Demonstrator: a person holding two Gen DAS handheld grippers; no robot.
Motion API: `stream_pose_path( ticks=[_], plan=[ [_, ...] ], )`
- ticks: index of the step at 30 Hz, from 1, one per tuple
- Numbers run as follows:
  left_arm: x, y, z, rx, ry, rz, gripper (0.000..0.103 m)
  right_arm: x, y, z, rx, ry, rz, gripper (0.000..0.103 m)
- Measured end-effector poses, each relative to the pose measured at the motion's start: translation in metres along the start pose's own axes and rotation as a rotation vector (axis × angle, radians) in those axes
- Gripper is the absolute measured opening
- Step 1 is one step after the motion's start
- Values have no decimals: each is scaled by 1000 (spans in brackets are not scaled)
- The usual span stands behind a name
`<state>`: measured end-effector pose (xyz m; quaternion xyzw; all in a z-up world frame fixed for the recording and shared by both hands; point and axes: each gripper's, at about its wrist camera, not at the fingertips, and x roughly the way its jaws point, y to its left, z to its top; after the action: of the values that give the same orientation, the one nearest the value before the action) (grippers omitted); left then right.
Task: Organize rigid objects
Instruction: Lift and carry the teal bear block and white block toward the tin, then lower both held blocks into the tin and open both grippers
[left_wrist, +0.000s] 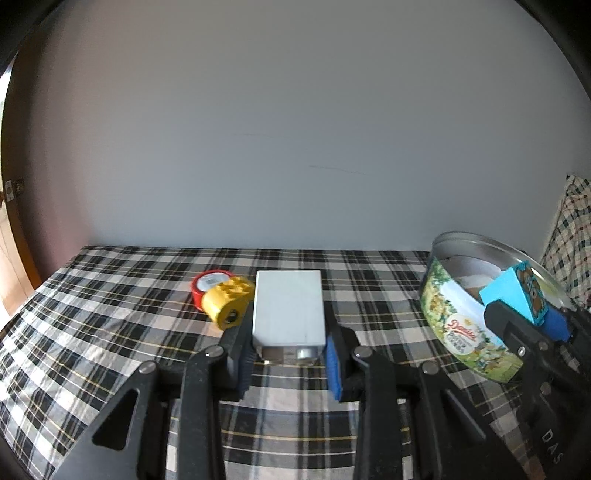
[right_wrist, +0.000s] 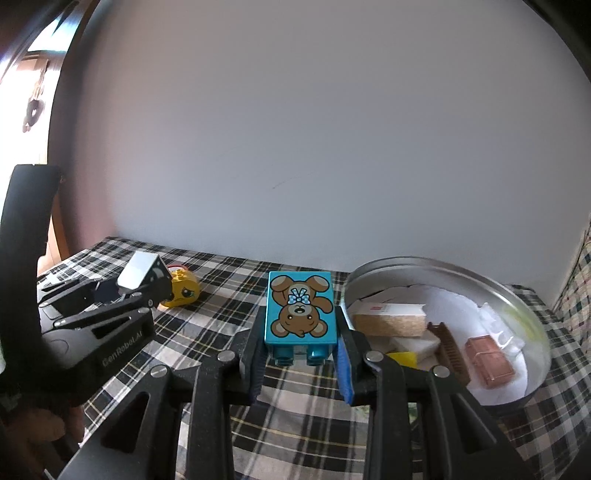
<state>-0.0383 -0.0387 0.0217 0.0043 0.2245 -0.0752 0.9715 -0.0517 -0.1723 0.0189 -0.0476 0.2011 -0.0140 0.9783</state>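
Two hand-held grippers each clamped a piece above the plaid-covered tabletop: left gripper gripping a white rectangular plastic box, right gripper holding a turquoise bear-printed toy brick just beside the round metal tin, apparently its destination.

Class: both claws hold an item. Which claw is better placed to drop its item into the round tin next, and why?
Right. The right claw grips the turquoise teddy-bear brick right beside the round metal tin; the left claw, holding the white rectangular box, looks farther away.
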Motion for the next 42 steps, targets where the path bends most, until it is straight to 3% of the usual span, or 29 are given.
stream_pose_path(
  ticks=[42],
  plan=[
    [-4, -107, 18, 53, -32, -127, 30, -19, -99, 4, 93, -75, -171, 34]
  ],
)
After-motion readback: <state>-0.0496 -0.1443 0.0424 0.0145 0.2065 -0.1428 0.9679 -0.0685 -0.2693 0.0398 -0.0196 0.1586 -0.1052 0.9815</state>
